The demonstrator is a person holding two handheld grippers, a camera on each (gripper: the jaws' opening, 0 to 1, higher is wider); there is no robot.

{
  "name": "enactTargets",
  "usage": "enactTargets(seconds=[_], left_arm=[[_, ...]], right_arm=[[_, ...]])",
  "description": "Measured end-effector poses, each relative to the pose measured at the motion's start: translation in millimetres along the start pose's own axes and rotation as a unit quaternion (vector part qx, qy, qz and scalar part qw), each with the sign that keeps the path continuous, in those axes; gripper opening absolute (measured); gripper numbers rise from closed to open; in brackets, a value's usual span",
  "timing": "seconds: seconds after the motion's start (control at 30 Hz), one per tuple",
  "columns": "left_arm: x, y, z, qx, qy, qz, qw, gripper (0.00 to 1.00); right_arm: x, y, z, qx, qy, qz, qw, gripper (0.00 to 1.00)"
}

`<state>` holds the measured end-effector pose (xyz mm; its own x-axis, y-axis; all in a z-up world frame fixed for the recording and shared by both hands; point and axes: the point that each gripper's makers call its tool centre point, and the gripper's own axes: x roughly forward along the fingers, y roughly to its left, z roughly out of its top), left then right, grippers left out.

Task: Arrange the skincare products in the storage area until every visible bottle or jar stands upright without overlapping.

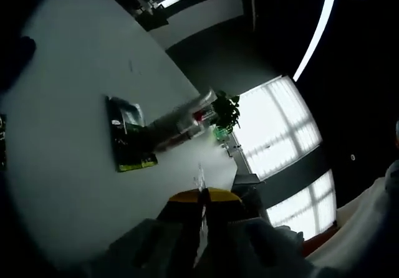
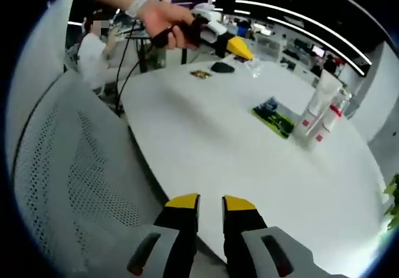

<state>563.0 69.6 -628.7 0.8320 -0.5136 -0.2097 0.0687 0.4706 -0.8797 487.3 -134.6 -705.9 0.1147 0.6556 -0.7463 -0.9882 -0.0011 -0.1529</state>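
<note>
Right gripper view: right gripper [image 2: 211, 204] empty, jaws slightly apart, low at the table [image 2: 206, 147] edge.
Left gripper [image 2: 240, 48] (jaws pressed together, empty) held high; skincare tubes [image 2: 321, 106] stand clustered beside a green packet [image 2: 274, 116]. Approach level, grip one tube mid-body.

Left gripper [image 1: 202, 198]: yellow-tipped jaws pressed together, nothing between them. Right gripper [image 2: 211, 204]: jaws slightly parted, empty. Ahead of its jaws, a hand [image 2: 163, 20] holds the left gripper aloft.
</note>
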Motion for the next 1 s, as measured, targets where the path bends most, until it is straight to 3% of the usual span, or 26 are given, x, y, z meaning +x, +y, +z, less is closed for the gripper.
enactTargets(seconds=[0.37,0.7,1.0], left_arm=[[10.6,31.1,25.7,-0.002,0.012,0.038,0.9992,0.0],[11.1,70.8,31.2,0.025,0.055,0.097,0.9934,0.0],[9.4,100.3,27.8,0.038,0.091,0.125,0.9873,0.0]], right_arm=[[1.3,0.9,-2.7,0.009,0.008,0.005,0.9999,0.12],[2.3,-0.2,-6.6,0.016,0.016,0.005,0.9997,0.11],[4.2,0.3,-9.7,0.019,0.025,0.008,0.9995,0.1]])
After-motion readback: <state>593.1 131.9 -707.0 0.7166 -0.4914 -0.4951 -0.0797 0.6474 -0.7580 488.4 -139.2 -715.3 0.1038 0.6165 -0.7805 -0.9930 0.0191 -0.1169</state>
